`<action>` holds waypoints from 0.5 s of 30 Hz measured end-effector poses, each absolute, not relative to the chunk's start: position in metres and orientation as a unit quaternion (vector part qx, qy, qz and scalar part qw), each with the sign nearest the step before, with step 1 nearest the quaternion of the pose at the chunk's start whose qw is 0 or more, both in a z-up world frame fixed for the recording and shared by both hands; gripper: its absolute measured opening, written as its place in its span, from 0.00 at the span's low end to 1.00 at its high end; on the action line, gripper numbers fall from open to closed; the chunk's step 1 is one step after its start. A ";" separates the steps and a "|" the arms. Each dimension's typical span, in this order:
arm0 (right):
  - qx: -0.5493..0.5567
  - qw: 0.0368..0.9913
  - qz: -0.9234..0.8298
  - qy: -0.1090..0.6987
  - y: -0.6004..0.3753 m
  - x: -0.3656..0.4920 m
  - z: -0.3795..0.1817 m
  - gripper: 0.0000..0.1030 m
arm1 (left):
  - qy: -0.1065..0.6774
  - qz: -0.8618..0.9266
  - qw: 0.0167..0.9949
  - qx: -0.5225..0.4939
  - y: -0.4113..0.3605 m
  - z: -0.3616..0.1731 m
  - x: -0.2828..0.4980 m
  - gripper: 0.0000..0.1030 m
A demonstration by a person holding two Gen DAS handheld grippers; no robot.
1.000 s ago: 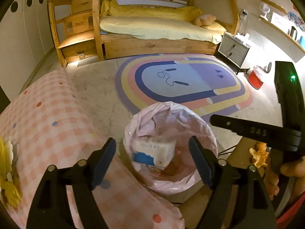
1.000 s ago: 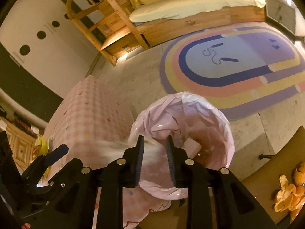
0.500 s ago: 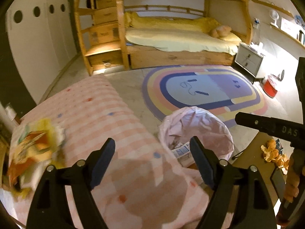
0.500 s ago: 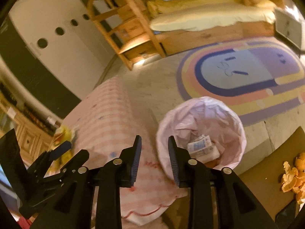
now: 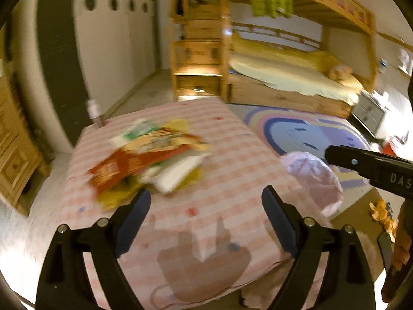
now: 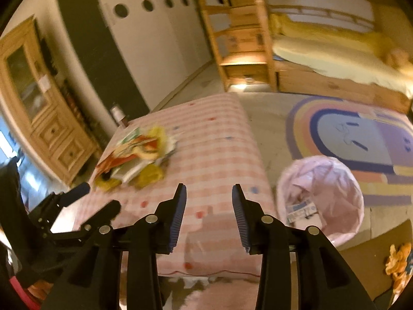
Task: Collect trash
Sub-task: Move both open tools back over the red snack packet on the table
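A pile of trash [image 5: 149, 160], red, yellow and white wrappers and paper, lies on a pink checked cover [image 5: 232, 155]; it is blurred. The same pile [image 6: 136, 155] shows at the left in the right wrist view. My left gripper [image 5: 206, 206] hovers just short of the pile, its jaws opening wide with nothing between them. My right gripper [image 6: 209, 199] is over the cover's near part, its jaws opening and empty. A bin lined with a pink bag [image 6: 320, 196] stands on the floor to the right, with a white and blue packet inside. The left gripper [image 6: 95, 201] also shows at the lower left.
Orange peels [image 6: 397, 261] lie on a brown tabletop at the lower right. A striped oval rug [image 6: 361, 139] covers the floor beyond the bin. A wooden bunk bed [image 5: 296, 77] and a wooden cabinet [image 6: 44, 108] line the walls.
Both views swung left and up from the bin to the pile on the pink cover. The right jaws widened, and the whitish blur once between them is gone.
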State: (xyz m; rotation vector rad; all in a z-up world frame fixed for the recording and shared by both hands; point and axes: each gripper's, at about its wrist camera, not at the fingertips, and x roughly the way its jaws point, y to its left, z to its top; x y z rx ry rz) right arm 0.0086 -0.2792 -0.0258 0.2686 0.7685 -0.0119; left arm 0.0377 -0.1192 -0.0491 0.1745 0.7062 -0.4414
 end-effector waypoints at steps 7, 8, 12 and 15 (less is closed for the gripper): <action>0.085 0.922 0.030 0.377 -0.229 0.033 -0.022 0.42 | 0.344 -0.158 0.923 0.064 -0.053 -0.048 0.042 0.83; 0.079 0.922 0.036 0.378 -0.222 0.037 -0.022 0.43 | 0.349 -0.153 0.923 0.061 -0.046 -0.048 0.044 0.83; 0.054 0.921 0.051 0.383 -0.202 0.054 -0.025 0.45 | 0.365 -0.138 0.920 0.037 -0.017 -0.051 0.053 0.83; 0.033 0.920 0.062 0.386 -0.188 0.067 -0.029 0.45 | 0.367 -0.120 0.922 0.028 -0.007 -0.055 0.061 0.83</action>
